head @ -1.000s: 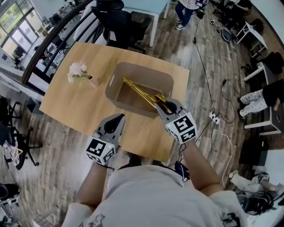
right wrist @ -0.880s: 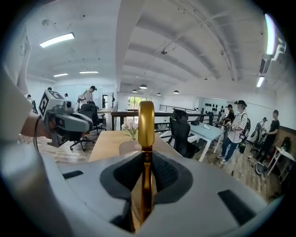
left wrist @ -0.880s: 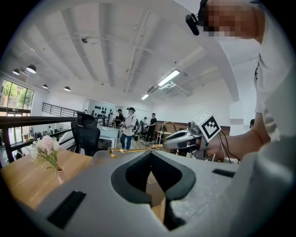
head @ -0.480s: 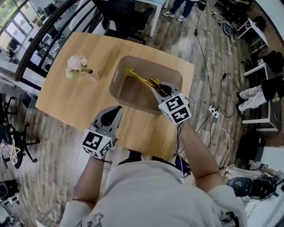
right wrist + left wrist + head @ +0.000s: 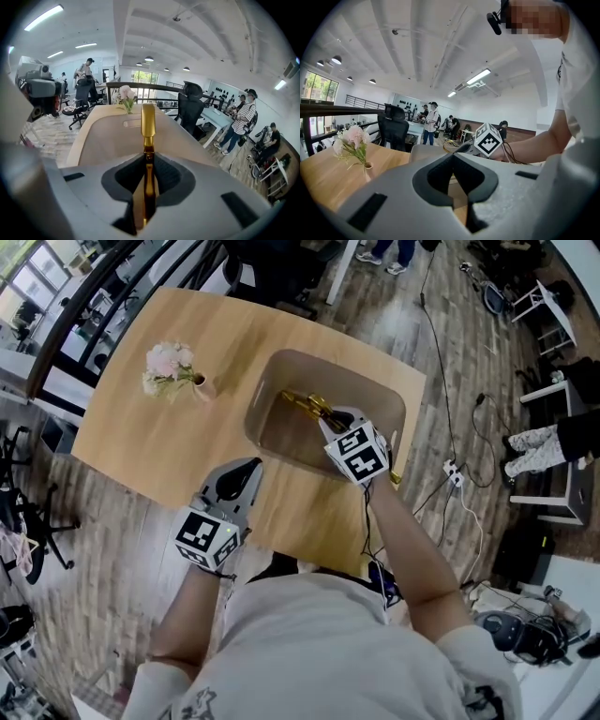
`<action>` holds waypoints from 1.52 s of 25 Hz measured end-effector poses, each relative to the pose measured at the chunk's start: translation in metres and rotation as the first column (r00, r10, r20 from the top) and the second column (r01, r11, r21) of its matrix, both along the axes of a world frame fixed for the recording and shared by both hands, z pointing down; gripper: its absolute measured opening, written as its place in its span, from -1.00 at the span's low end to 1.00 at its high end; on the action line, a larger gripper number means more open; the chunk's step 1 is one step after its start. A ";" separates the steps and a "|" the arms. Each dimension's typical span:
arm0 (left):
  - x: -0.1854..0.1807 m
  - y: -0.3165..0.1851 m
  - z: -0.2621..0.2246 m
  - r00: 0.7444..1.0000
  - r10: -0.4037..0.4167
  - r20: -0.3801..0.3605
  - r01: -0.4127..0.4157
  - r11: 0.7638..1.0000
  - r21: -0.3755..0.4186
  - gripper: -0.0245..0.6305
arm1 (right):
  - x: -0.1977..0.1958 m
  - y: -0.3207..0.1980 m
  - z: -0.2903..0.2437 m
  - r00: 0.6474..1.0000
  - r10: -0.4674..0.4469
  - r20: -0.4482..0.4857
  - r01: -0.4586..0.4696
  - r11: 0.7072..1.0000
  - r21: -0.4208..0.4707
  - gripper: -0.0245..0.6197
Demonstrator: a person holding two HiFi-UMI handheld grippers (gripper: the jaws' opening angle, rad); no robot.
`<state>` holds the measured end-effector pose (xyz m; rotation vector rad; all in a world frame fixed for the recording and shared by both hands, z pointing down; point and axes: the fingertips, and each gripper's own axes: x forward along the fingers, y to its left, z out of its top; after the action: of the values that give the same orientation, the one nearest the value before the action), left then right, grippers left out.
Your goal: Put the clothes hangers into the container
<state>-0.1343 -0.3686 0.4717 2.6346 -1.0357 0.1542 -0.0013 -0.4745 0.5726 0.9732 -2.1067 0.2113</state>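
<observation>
Glossy gold metal hanger (image 5: 148, 123), matt plastic container (image 5: 256, 418)

Small vase of pale pink flowers (image 5: 173, 371): upper left, standing on light wooden table (image 5: 141, 437). Black office chair (image 5: 281, 259): top centre. White power strip (image 5: 453, 472): right, on floor.

Wooden table (image 5: 131, 427) holds container (image 5: 265, 395) and flower vase (image 5: 171, 369).

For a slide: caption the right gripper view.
Right hand-held gripper clamps a gold hanger over the beige container.
</observation>
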 end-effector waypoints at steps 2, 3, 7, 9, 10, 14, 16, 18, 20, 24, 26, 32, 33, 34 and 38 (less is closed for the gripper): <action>-0.004 -0.003 0.005 1.000 -0.005 0.001 0.005 1.000 -0.009 -0.91 | -0.005 -0.005 0.012 0.999 -0.017 -0.034 0.016 1.000 -0.010 -0.71; -0.006 -0.004 0.007 1.000 -0.008 0.003 0.008 1.000 -0.014 -0.91 | -0.008 -0.008 0.017 0.999 -0.025 -0.048 0.024 1.000 -0.013 -0.71; -0.012 -0.008 0.013 1.000 -0.018 0.008 0.018 0.999 -0.030 -0.91 | -0.013 -0.017 0.037 0.996 -0.038 -0.078 0.036 0.999 -0.034 -0.71; -0.014 -0.009 0.016 1.000 -0.022 0.010 0.022 0.999 -0.035 -0.91 | -0.014 -0.020 0.046 0.995 -0.045 -0.092 0.042 0.998 -0.043 -0.71; -0.015 -0.010 0.017 1.000 -0.023 0.011 0.023 0.999 -0.039 -0.91 | -0.015 -0.020 0.050 0.994 -0.049 -0.097 0.045 0.998 -0.049 -0.71; -0.017 -0.011 0.025 1.000 -0.025 0.015 0.026 0.998 -0.058 -0.91 | -0.018 -0.019 0.064 0.992 -0.069 -0.107 0.061 0.995 -0.073 -0.71; -0.017 -0.013 0.027 0.999 -0.028 0.017 0.029 0.998 -0.063 -0.91 | -0.021 -0.018 0.068 0.991 -0.079 -0.110 0.071 0.994 -0.079 -0.71; -0.017 -0.014 0.028 0.999 -0.028 0.018 0.029 0.997 -0.065 -0.91 | -0.023 -0.017 0.070 0.990 -0.091 -0.110 0.082 0.993 -0.084 -0.70; -0.017 -0.015 0.029 0.999 -0.028 0.019 0.029 0.998 -0.064 -0.91 | -0.025 -0.013 0.073 0.988 -0.107 -0.109 0.097 0.991 -0.092 -0.70; -0.015 -0.016 0.030 0.999 -0.030 0.018 0.031 0.997 -0.067 -0.91 | -0.033 -0.002 0.079 0.978 -0.187 -0.094 0.176 0.978 -0.109 -0.69; -0.013 -0.016 0.031 0.999 -0.028 0.020 0.029 0.997 -0.070 -0.91 | -0.039 0.005 0.082 0.965 -0.246 -0.095 0.235 0.965 -0.114 -0.67; -0.009 -0.015 0.033 0.999 -0.026 0.024 0.028 0.997 -0.077 -0.91 | -0.052 0.021 0.093 0.901 -0.409 -0.146 0.391 0.910 -0.134 -0.64; -0.009 -0.014 0.033 0.999 -0.027 0.024 0.028 0.997 -0.078 -0.91 | -0.053 0.024 0.096 0.890 -0.427 -0.156 0.409 0.902 -0.139 -0.63; -0.008 -0.014 0.033 0.999 -0.027 0.025 0.029 0.996 -0.079 -0.91 | -0.054 0.025 0.098 0.882 -0.441 -0.164 0.421 0.896 -0.144 -0.62; -0.009 -0.012 0.034 0.999 -0.033 0.031 0.035 0.996 -0.080 -0.91 | -0.056 0.030 0.103 0.847 -0.497 -0.191 0.469 0.866 -0.173 -0.60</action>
<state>-0.1429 -0.3805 0.5060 2.5480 -1.0605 0.2229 -0.0574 -0.4449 0.6758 0.3476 -2.0222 -0.0331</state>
